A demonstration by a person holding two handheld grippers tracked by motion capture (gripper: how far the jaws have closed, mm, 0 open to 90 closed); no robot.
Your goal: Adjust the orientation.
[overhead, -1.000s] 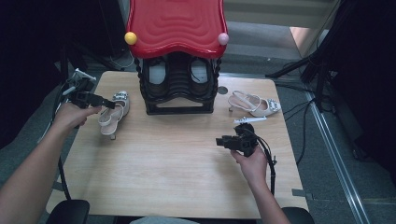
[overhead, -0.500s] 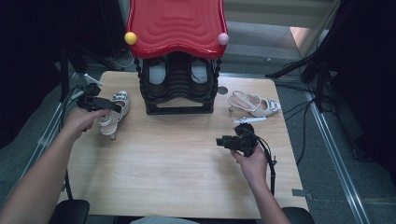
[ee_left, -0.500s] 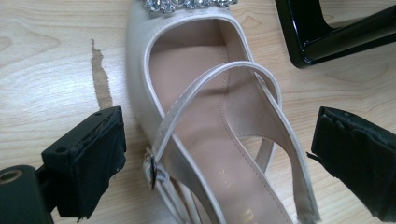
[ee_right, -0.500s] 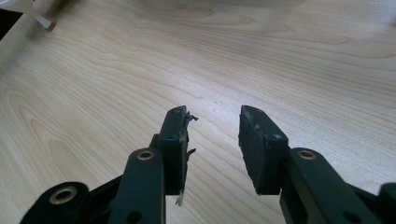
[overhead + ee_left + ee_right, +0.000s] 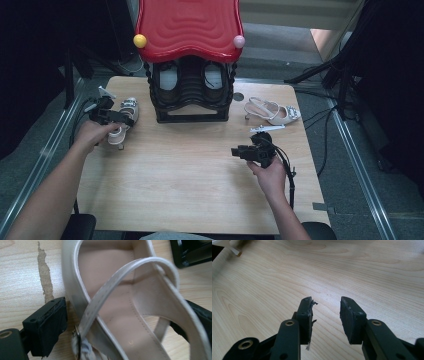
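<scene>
The left gripper (image 5: 120, 118) is positioned at the table's (image 5: 180, 185) left edge, its jaws spread on either side of the heel end of a white sandal (image 5: 120, 305) lying on the wood, without being clamped. A black and red shoe rack (image 5: 190, 90) is placed behind. The right gripper (image 5: 325, 315) is held over bare wood, jaws parted and empty. A second sandal (image 5: 272, 111) is located at far right.

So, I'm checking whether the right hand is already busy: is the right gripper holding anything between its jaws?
No. The right gripper has its jaws apart with nothing between them but the bare wooden table.
</scene>
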